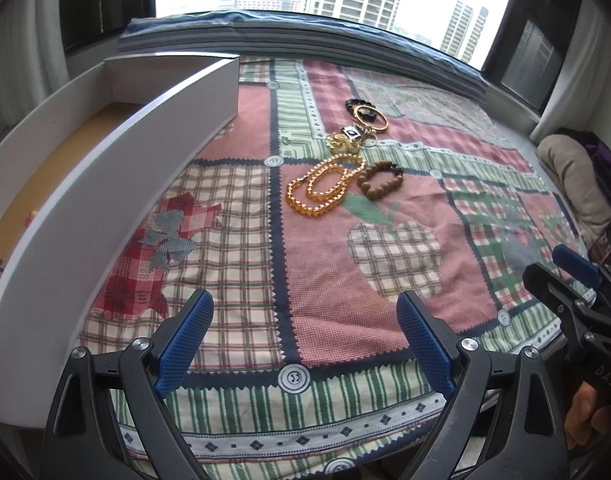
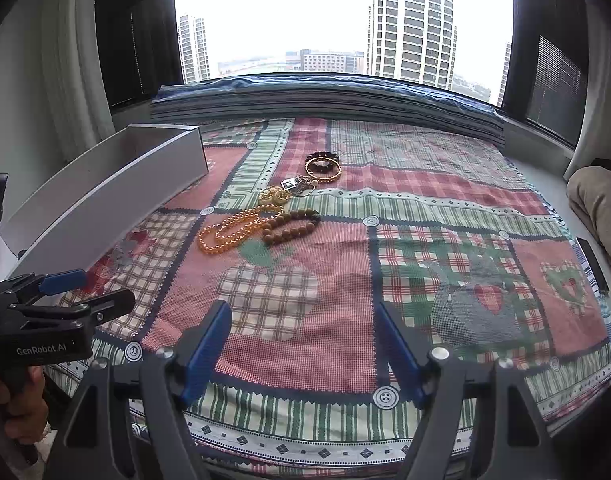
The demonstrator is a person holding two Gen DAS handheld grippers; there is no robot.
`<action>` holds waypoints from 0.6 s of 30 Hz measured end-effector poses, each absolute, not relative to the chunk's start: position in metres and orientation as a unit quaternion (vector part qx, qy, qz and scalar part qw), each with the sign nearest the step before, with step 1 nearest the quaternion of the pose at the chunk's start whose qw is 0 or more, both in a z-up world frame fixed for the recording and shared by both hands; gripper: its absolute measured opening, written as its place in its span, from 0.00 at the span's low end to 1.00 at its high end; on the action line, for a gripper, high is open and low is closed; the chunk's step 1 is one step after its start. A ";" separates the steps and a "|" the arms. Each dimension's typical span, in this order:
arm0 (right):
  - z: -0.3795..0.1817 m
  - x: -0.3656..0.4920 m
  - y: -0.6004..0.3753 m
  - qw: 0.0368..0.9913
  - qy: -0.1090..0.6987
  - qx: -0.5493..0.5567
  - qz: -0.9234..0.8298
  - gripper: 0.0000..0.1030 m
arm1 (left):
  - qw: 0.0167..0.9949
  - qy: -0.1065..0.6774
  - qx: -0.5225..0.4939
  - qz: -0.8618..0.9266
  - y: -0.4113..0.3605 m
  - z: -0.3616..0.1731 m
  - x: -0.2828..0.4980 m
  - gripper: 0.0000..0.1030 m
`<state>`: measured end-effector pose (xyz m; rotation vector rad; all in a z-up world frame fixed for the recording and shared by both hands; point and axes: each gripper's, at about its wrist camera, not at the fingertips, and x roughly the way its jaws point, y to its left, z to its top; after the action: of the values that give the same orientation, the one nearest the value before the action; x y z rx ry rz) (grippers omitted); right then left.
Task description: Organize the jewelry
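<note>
Big window with high-rise towers (image 2: 411,24) fills the background, and below it a patchwork quilt (image 2: 305,320) in red, green and cream plaid covers the surface. All the jewelry sits in one loose line near the middle-back of the quilt: an amber bead necklace (image 1: 321,188) looped over itself, a brown wooden bead bracelet (image 1: 379,182) touching its right side, then a little heap of gold chain with a black pendant (image 1: 349,136), then a gold bangle (image 1: 370,118) lying over a dark bead bracelet (image 1: 355,104) furthest back.

Long white open box (image 1: 117,176) runs along the left edge of the quilt. Only the left wrist view looks down into it, showing a tan floor inside and a small red-yellow bit I can't identify. The right wrist view only catches its outer wall, but it does show a dark flat strip (image 2: 591,260) at the quilt's right edge and a beige cushion (image 2: 597,208) beyond.

Left tool (image 1: 305,340) is spread wide, nothing between its blue pads, hovering over the near part of the quilt. Right tool (image 2: 301,348) is spread wide too, also holding nothing. Each view catches the other tool at its edge, well apart from the jewelry
</note>
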<state>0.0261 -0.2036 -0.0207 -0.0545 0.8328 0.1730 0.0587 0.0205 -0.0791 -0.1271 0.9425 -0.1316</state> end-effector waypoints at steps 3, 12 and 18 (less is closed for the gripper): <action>-0.021 0.026 -0.206 0.912 0.402 -0.025 0.083 0.73 | 0.886 0.455 -0.058 -0.068 0.023 -0.077 0.070 0.91; -0.030 0.030 -0.220 0.908 0.413 -0.009 0.077 0.73 | 0.860 0.491 0.005 -0.140 0.008 -0.081 0.146 0.91; -0.033 0.030 -0.227 0.906 0.416 0.003 0.072 0.73 | 0.851 0.496 0.082 -0.155 -0.022 -0.107 0.200 0.89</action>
<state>0.0301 -0.2274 -0.0334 0.0058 0.8592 0.1493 0.1996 -0.0219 -0.1070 0.1734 1.0436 -0.3257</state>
